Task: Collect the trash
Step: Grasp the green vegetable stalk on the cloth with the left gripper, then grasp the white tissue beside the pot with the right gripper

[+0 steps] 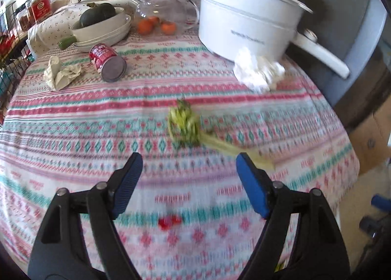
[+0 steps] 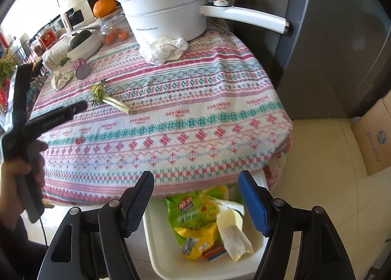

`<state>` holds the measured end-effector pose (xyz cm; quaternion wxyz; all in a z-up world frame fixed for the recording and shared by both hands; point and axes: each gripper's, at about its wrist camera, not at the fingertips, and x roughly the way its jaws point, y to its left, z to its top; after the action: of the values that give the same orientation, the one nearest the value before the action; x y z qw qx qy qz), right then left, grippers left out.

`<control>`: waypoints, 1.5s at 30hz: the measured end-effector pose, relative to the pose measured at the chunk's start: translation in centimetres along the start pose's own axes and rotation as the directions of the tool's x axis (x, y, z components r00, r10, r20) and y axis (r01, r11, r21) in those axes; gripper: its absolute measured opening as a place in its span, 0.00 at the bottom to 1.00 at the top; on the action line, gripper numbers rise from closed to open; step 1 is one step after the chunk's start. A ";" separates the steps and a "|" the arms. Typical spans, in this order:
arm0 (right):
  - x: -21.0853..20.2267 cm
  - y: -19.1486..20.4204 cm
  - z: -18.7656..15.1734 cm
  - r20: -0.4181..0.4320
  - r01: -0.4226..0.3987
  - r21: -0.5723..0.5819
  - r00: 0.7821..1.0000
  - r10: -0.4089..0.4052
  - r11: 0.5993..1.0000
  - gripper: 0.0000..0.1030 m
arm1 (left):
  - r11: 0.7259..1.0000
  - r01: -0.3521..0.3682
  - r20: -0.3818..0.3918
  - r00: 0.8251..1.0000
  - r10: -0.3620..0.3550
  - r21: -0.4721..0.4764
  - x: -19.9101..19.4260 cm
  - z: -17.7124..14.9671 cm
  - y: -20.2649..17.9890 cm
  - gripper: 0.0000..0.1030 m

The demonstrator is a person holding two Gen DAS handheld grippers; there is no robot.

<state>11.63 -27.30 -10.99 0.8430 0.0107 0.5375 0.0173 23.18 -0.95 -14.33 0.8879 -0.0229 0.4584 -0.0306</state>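
Left hand-held gripper (image 1: 189, 160): nearest the left wrist camera; blue pads spread apart, nothing between them; held over the patterned surface (image 1: 97, 138). In the right wrist view it appears at the left edge (image 2: 52, 88), fingers apart, grasped by a partly cut-off hand (image 2: 23, 175).
Right hand-held gripper (image 2: 196, 179): fingers apart, empty, above the white bin (image 2: 156, 250).
Vegetable scrap (image 1: 185, 128): green stalk lying just ahead of the left fingertips; motion-blurred here, sharper in the right wrist view (image 2: 107, 98).
Red bit (image 1: 169, 221): small, on the cloth between the left fingers; blurred, identity cannot be told.
Can (image 1: 107, 61): red, on its side, base toward the camera.
Beige crumpled paper (image 1: 61, 72): just beside the can.
White crumpled tissue (image 1: 256, 70): touching the base of the white pot (image 1: 244, 18).
Bin contents: green-yellow wrapper (image 2: 193, 221) and paper scrap (image 2: 232, 231); seen only in the right wrist view; bin partly hidden under the surface edge.
Cardboard box (image 2: 374, 138): on the floor, cut off at the frame's right.
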 end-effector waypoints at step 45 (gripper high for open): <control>16.9 7.5 17.2 0.184 -0.103 0.153 0.980 0.074 0.983 0.71 | 0.970 -0.101 0.275 0.961 0.037 0.221 -8.9 1.8 2.8 0.08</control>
<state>34.18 -19.10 -18.76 0.8824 0.1044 0.4587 0.0101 19.58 2.52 -6.31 0.9389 0.0936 0.3275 -0.0497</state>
